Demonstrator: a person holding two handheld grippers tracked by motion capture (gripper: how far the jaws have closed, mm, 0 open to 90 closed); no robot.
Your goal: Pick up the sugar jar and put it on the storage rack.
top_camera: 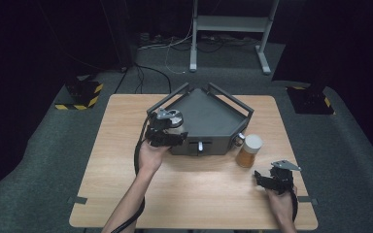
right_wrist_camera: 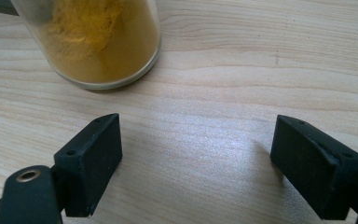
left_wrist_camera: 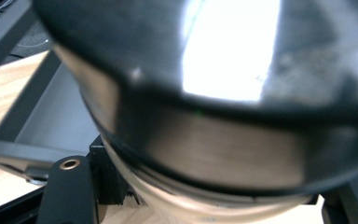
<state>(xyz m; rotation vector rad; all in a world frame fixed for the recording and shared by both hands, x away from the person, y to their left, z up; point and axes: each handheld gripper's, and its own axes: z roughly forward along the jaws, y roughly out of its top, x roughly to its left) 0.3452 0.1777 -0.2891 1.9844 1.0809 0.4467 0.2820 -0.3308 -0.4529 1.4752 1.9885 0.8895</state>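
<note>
1. Two jars concern us: a dark-lidded jar (top_camera: 174, 120) clamped in our left gripper (top_camera: 167, 133), and a powder jar (top_camera: 249, 151) standing on the table (top_camera: 126, 165) beside the grey tray (top_camera: 209, 119).
2. We see the left gripper's jaws closed on the dark-lidded jar just below its lid; in the left gripper view the jar (left_wrist_camera: 205, 116) fills the frame, lid toward the camera, with the tray (left_wrist_camera: 51, 116) behind it. We hold it at the tray's near-left corner, upright as far as we can tell.
3. Our right gripper (top_camera: 272, 179) rests on the table with its jaws wide apart and nothing between them.
4. What matters next, we judge: the powder jar (right_wrist_camera: 93, 42) lies straight ahead of the right gripper and a little to its left, near but apart. The right hand is much nearer to it than the left.
5. We would reach forward with the right jaws level, either side of the upright jar.
</note>
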